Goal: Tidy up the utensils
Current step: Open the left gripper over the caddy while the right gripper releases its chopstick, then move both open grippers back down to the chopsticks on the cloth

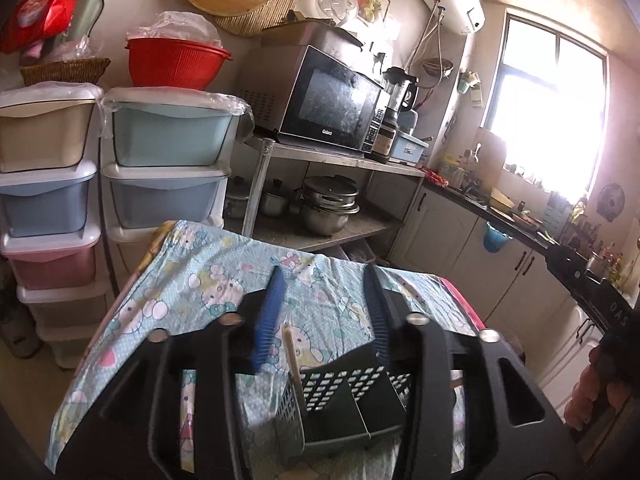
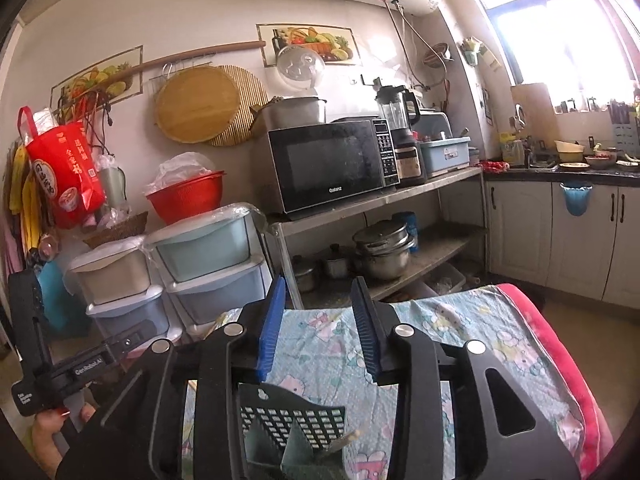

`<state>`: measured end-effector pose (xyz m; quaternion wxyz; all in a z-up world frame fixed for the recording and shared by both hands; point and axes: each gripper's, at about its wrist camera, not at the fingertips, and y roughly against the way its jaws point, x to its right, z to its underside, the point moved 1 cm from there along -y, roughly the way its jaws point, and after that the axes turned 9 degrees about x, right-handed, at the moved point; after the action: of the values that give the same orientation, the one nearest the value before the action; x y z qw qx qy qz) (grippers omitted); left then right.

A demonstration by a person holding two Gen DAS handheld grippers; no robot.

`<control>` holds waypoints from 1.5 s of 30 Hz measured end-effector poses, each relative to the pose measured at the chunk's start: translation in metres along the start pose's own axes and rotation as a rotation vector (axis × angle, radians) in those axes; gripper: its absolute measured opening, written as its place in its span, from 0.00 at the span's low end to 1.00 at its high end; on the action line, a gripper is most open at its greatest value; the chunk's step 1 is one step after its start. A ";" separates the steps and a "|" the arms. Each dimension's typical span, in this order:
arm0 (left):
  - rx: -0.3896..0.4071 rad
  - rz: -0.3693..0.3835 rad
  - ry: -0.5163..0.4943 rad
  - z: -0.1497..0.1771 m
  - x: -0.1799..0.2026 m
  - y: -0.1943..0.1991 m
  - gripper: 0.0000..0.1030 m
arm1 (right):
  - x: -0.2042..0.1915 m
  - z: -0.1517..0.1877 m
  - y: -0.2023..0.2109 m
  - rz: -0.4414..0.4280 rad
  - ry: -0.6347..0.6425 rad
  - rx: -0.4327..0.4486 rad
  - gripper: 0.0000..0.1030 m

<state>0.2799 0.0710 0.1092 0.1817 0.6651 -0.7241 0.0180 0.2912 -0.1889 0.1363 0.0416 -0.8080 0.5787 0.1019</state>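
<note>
Two grippers hover over a dark perforated utensil caddy [image 1: 344, 412] standing on a worktop [image 1: 192, 280] draped in a cartoon-print cloth. The left gripper [image 1: 324, 320] has its blue fingers [image 1: 268, 320] released, pads clear of a pale chopstick-like stick [image 1: 291, 360] that leans upright in the caddy's compartment at nine o'clock. The right gripper [image 2: 320, 320] is likewise released, gripping nothing; a utensil end [image 2: 348, 438] shows at the caddy's four o'clock. Best practice, judged from here: withdraw straight upward so neither finger tips the stick. The caddy is latticed plastic, with upright dividers.
</note>
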 end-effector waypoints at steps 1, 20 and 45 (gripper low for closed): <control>0.000 0.001 0.001 0.001 0.000 0.002 0.46 | 0.000 0.001 0.003 0.006 0.003 -0.004 0.35; -0.044 0.037 0.076 0.025 -0.014 0.047 0.90 | 0.000 0.023 0.055 0.065 0.001 -0.073 0.57; -0.196 -0.046 0.058 0.103 -0.015 0.062 0.90 | 0.001 0.099 0.084 0.016 0.052 -0.246 0.57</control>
<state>0.1962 0.0649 0.0219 0.2672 0.6599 -0.7012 -0.0381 0.2005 -0.1996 0.0441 -0.0738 -0.8048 0.5691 0.1515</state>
